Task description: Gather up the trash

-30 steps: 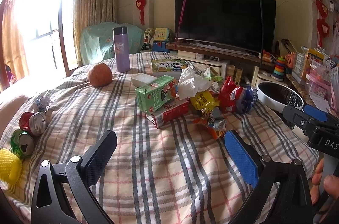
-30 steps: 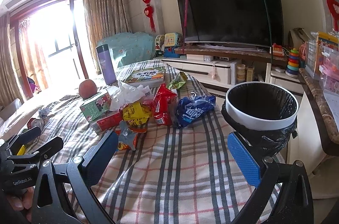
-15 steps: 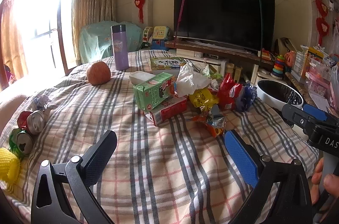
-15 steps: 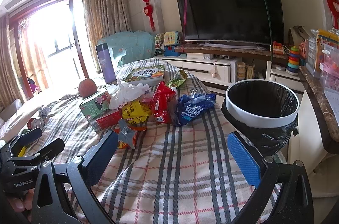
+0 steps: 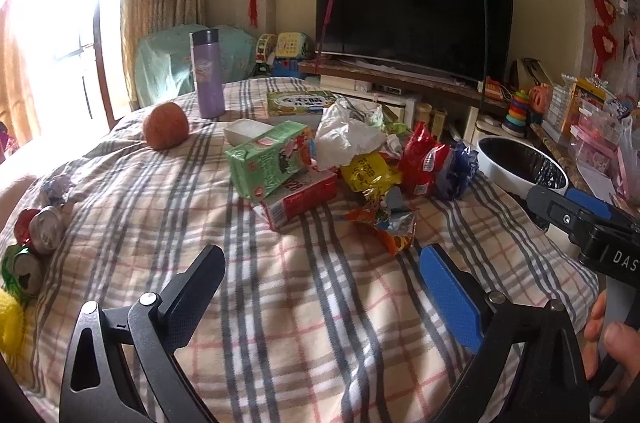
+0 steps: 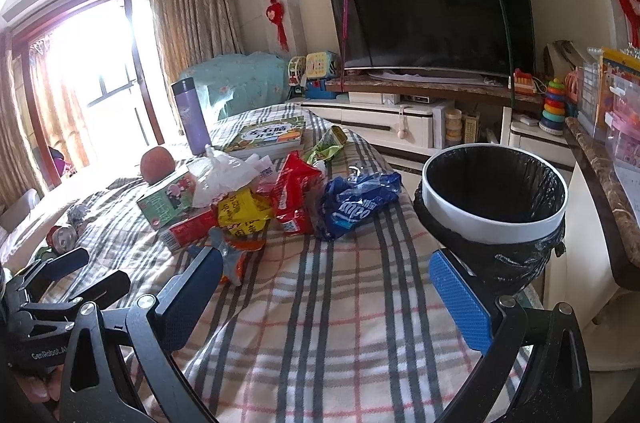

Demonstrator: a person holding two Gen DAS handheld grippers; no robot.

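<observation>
A pile of trash lies mid-table on the plaid cloth: a green carton (image 5: pixel 272 163) on a red carton (image 5: pixel 300 199), a white plastic bag (image 5: pixel 344 139), a yellow wrapper (image 5: pixel 368 175), a red snack bag (image 6: pixel 296 195), a blue snack bag (image 6: pixel 356 203) and an orange foil wrapper (image 5: pixel 384 219). The white bin (image 6: pixel 492 227) with a black liner stands at the table's right edge. My left gripper (image 5: pixel 320 263) hovers open and empty, short of the pile. My right gripper (image 6: pixel 325 263) is open and empty too, between pile and bin.
Crushed cans (image 5: pixel 44 229) and a yellow foam net (image 5: pixel 8 319) lie at the table's left edge. A round fruit (image 5: pixel 166 125), a purple bottle (image 5: pixel 206 75), a book (image 5: pixel 300 101) and a white dish (image 5: pixel 246 129) sit behind the pile. A cabinet with a TV stands beyond.
Both grippers stay open and empty. The left wrist view has drifted a little, so the pile sits slightly further left in it. Nothing on the table has moved.
</observation>
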